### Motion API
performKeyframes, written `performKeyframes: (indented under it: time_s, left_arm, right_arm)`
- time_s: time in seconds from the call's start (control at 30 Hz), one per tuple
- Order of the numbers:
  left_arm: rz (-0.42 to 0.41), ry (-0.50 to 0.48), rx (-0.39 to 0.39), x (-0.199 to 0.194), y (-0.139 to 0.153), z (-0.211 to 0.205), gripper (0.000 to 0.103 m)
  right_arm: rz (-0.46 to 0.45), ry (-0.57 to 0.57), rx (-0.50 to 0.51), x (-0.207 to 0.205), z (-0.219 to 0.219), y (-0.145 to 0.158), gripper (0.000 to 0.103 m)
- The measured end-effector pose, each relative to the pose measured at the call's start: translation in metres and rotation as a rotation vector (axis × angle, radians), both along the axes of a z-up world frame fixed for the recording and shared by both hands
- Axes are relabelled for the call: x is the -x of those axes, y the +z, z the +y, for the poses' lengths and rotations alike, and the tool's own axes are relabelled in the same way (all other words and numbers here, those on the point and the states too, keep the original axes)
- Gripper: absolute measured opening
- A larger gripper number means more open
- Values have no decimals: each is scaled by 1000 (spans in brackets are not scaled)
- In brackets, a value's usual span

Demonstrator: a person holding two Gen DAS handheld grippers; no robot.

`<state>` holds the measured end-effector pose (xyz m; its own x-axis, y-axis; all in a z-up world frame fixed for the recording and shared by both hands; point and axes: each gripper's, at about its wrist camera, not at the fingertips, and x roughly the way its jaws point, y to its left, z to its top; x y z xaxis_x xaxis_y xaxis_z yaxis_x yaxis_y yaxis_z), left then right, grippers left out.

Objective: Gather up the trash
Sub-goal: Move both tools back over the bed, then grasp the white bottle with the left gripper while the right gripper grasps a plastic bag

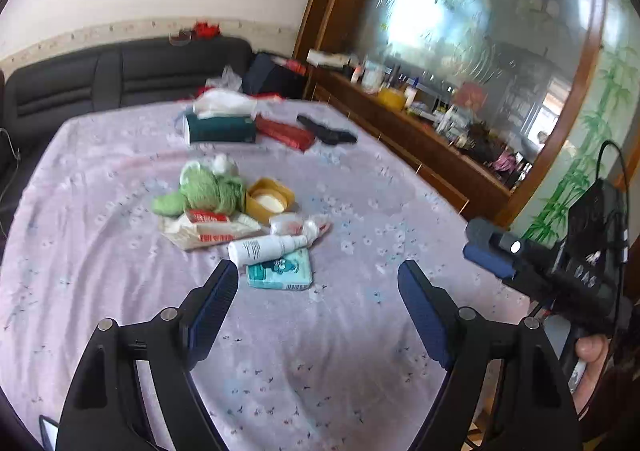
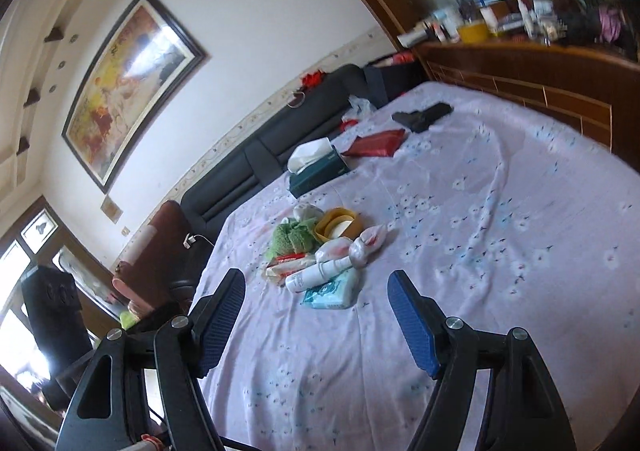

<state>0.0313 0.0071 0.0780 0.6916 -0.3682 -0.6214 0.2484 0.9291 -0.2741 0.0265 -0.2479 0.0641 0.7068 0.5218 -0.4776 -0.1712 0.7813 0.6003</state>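
Note:
A pile of trash lies mid-table on the lilac flowered cloth: a green knitted wad, a yellow round tub, a red-and-white wrapper, a white spray bottle, a teal tissue pack and a crumpled clear bag. My left gripper is open and empty, just short of the tissue pack. My right gripper is open and empty, near the tissue pack and bottle. It also shows in the left wrist view, off to the right.
Farther back lie a dark green tissue box, a red packet and a black object. A dark sofa runs behind the table. A wooden sideboard with bottles stands to the right.

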Motion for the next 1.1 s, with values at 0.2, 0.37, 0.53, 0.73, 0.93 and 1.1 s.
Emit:
performKeyframes:
  time_s: [0.2, 0.37, 0.53, 0.73, 0.93, 1.1]
  left_arm:
    - [80, -6, -56, -50, -29, -13, 81]
    - [149, -3, -116, -95, -55, -18, 81]
    - [228, -2, -152, -130, -89, -21, 80]
    - [249, 14, -185, -126, -104, -24, 72]
    - [224, -2, -187, -122, -106, -26, 49]
    - [230, -31, -157, -120, -106, -25, 40]
  right_arm:
    - [55, -3, -42, -43, 1, -14, 78]
    - [130, 11, -83, -92, 6, -34, 78]
    - [198, 9, -116, -148, 15, -69, 70]
    - [334, 17, -183, -183, 27, -119, 63]
    - [335, 51, -106, -192, 49, -132, 61]
    - [327, 95, -95, -194, 55, -140, 43]
